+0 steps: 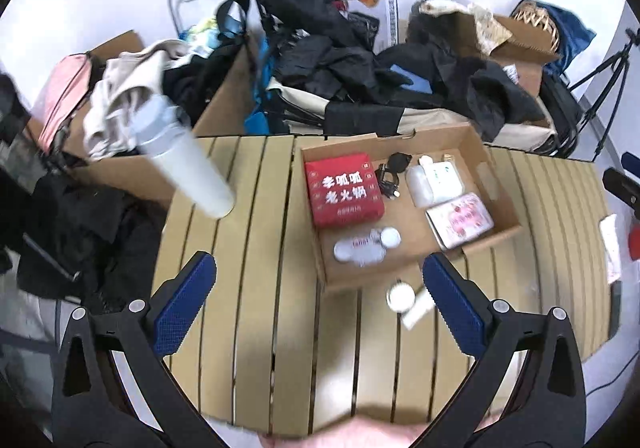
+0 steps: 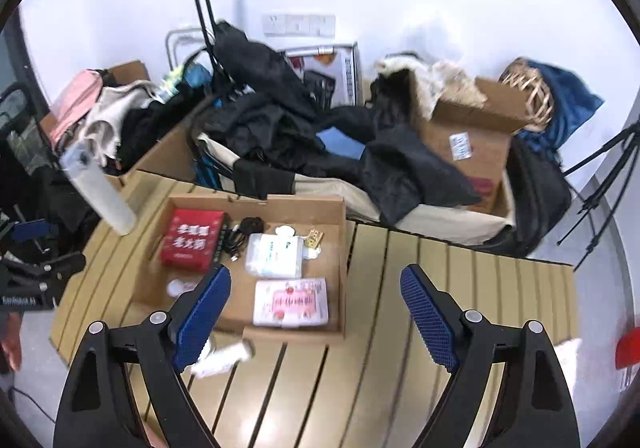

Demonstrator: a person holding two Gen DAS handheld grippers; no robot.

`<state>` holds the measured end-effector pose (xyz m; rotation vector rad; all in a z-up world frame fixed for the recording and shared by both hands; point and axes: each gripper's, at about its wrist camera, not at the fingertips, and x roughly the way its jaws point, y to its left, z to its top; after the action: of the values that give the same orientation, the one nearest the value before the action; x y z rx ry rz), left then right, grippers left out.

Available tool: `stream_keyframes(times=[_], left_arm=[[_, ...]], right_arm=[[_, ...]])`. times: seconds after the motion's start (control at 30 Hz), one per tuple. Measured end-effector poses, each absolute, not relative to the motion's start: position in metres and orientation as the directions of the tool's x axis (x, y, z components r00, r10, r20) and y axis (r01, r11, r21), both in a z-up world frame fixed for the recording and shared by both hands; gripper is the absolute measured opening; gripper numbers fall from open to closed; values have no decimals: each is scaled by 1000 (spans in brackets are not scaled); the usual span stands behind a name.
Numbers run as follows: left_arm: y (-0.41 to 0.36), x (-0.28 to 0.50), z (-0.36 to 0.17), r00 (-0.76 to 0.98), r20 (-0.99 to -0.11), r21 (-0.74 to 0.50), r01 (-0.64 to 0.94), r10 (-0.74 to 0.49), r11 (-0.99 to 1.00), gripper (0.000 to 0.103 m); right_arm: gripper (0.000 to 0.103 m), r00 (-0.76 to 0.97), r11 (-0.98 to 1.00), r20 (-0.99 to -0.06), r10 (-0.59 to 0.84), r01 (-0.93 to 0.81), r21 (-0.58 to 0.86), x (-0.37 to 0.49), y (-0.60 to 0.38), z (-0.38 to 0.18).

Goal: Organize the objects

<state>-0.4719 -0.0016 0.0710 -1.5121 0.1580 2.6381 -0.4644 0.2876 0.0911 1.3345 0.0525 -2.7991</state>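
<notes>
On the slatted surface [image 1: 256, 248] we see a cardboard tray [image 1: 500, 183] w/ a red box [image 1: 344, 189], a pink-white pack [image 1: 460, 219] & small white bottles [image 1: 360, 246] inside. Just outside its near wall lie a white jar [image 1: 400, 296] & a small white tube [image 2: 224, 358]. Our left gripper [image 1: 320, 296] & right gripper [image 2: 316, 312] are both wide apart, w/ nothing held.

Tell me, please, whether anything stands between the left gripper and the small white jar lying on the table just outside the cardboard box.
Nothing visible does: the open left gripper hangs above the white jar, with only bare table slats around.
</notes>
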Motion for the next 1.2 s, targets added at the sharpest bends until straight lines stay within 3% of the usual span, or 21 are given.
stream_keyframes(times=[0.3, 0.53, 0.67, 0.83, 0.9, 0.97, 1.07, 1.2], left_arm=[[-14, -348, 121, -614, -787, 48, -162, 63, -986, 103], [-31, -222, 82, -781, -623, 97, -109, 25, -989, 103], [-35, -161, 28, -741, -667, 39, -139, 78, -990, 103], [-47, -115, -39, -651, -749, -124, -44, 123, -991, 103], [-39, -119, -52, -597, -792, -104, -71, 126, -992, 103], [-35, -117, -46, -629, -773, -58, -67, 87, -996, 103], [-32, -113, -37, -669, -736, -69, -78, 104, -995, 103], [-30, -116, -47, -652, -752, -52, -92, 100, -994, 103]], right_arm=[[90, -716, -989, -695, -69, 141, -47, -345, 256, 137], [90, -819, -973, -560, -124, 211, -93, -208, 244, 98], [90, -828, -982, -556, -70, 154, -107, -129, 248, 43], [90, -791, -995, -604, -97, 100, 28, -73, 258, -5], [90, -782, -997, -620, -64, 80, 2, -67, 255, -15], [90, -784, -998, -620, -40, 63, -15, -65, 254, -17], [90, -784, -997, -617, -71, 67, 29, -60, 255, -17], [89, -791, -993, -602, -111, 63, 101, -60, 257, -22]])
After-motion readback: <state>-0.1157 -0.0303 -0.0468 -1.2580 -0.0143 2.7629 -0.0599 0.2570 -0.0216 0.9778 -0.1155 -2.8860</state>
